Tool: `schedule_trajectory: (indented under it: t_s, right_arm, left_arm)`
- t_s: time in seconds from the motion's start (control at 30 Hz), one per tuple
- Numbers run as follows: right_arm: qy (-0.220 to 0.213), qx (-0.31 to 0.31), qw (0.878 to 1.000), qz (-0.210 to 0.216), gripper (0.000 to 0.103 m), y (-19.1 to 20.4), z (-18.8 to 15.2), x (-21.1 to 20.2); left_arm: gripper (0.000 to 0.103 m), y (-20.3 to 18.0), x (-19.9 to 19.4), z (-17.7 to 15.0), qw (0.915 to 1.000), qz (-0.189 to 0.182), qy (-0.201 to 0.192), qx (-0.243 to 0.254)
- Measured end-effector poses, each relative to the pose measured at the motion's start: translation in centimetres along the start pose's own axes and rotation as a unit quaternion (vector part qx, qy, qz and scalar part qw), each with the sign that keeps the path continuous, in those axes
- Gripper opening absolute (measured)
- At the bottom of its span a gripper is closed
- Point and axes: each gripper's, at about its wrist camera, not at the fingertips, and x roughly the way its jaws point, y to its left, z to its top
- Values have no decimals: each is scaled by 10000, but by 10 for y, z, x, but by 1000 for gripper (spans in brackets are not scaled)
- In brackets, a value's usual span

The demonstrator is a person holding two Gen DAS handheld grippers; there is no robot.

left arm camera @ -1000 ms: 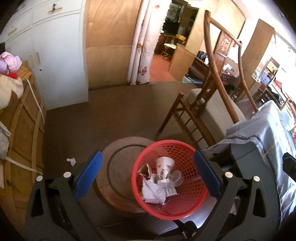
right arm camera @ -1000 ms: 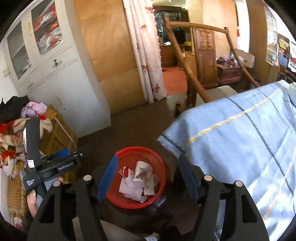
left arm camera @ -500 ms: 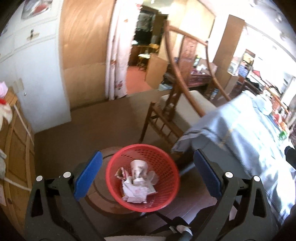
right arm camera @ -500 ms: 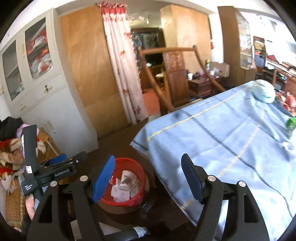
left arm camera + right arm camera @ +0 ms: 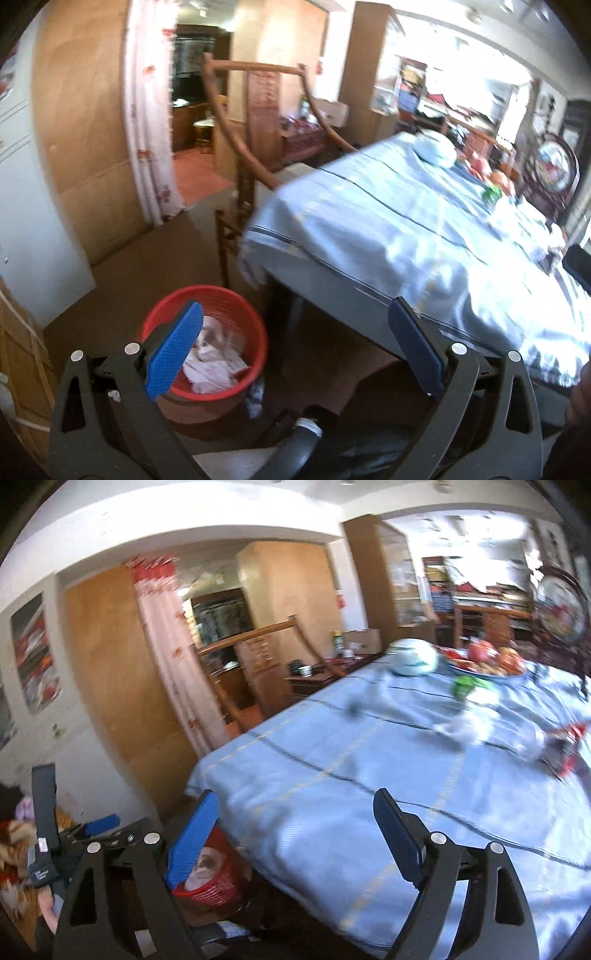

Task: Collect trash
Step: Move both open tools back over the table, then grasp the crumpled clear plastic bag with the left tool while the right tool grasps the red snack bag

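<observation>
A red mesh basket [image 5: 236,314] stands on the floor at the table's corner, holding crumpled paper [image 5: 210,365]. My left gripper [image 5: 295,306] is open and empty above and right of it. The basket [image 5: 218,882] shows low left in the right wrist view. My right gripper [image 5: 295,795] hangs over the near edge of the blue tablecloth [image 5: 332,768], its jaws opening with nothing between them. Farther along the cloth lie a blurred white crumpled tissue [image 5: 469,727] and a red wrapper [image 5: 565,753].
A wooden chair [image 5: 240,155] stands at the table's far corner. A paper scrap [image 5: 255,397] lies on the floor beside the basket. A white domed cover [image 5: 412,661], a green item [image 5: 465,686] and a fruit plate [image 5: 487,664] sit at the table's far end.
Both views have swung up and right, from looking down into the basket to looking across the table. The basket slid to the lower left. The right jaws have spread wider.
</observation>
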Motion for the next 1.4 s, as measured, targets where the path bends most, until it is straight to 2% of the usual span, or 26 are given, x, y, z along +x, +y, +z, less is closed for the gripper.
schedule_trajectory:
  t_s: [0.23, 0.43, 0.63, 0.73, 0.83, 1.0, 1.13, 1.17, 1.33, 1.4]
  right_arm:
    - [-141, 765, 9949, -646, 85, -87, -5, -9]
    - [-184, 1317, 9839, -1197, 85, -155, -3, -16]
    - [-246, 1482, 9739, -1703, 88, -202, 13, -20]
    - [-324, 1492, 9690, -1944, 91, -226, 32, -18]
    - [-387, 1474, 9665, -2067, 93, -249, 54, -15]
    - [-385, 1487, 9574, -2444, 93, -283, 72, -7]
    - [-393, 1747, 9504, -2543, 94, -305, 61, 0]
    - [-232, 1834, 9466, -2643, 94, -311, 57, 4]
    - [-170, 1920, 9447, -2653, 95, -317, 50, 5]
    - [-115, 1976, 9455, -2585, 95, -318, 48, 7]
  left_arm:
    - [96, -68, 33, 14, 9957, -370, 396, 756]
    - [96, -135, 69, 45, 9868, -982, 577, 1154]
    - [96, -211, 111, 74, 9730, -1492, 787, 1575]
    - [96, -251, 129, 90, 9651, -1735, 875, 1757]
    - [96, -288, 146, 105, 9582, -1909, 949, 1911]
    - [96, -345, 179, 121, 9499, -2082, 1070, 2072]
    - [96, -376, 207, 126, 9471, -2116, 1215, 2084]
    - [96, -379, 211, 126, 9475, -2098, 1218, 2081]
    - [96, -388, 237, 127, 9456, -2056, 1424, 2082]
    - [96, -385, 236, 127, 9449, -2152, 1360, 2056]
